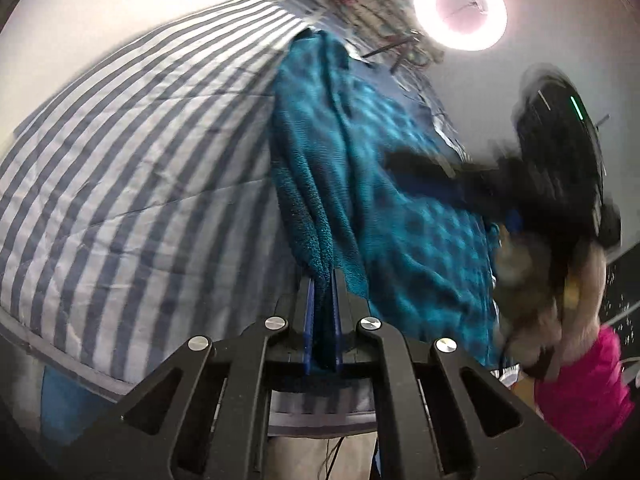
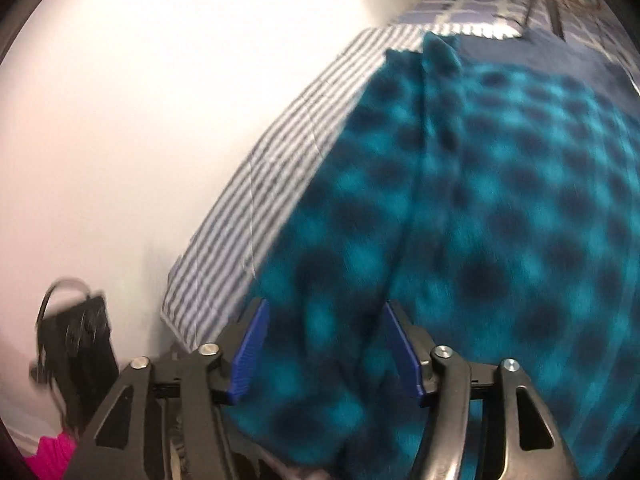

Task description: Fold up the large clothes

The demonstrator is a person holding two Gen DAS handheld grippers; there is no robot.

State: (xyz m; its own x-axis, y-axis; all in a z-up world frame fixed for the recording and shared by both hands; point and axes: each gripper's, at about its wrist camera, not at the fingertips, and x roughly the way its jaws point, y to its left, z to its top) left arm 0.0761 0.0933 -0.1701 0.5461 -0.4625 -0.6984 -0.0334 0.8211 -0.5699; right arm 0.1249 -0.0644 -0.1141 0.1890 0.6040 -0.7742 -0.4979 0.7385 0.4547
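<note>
This is a bedroom in a home. A bed [image 1: 120, 152] fills most of the left wrist view, made up with a blue-and-white striped cover. At its far end lies a checked blue sheet or pillow [image 2: 472, 8] and a heap of patterned fabric [image 1: 372, 4]. Plain white walls [image 2: 140, 120] close the room in. A lit ring light [image 1: 460, 8] glows at the far right. A black bag [image 2: 80, 344] with a handle rests against the wall, left of the bed.
</note>
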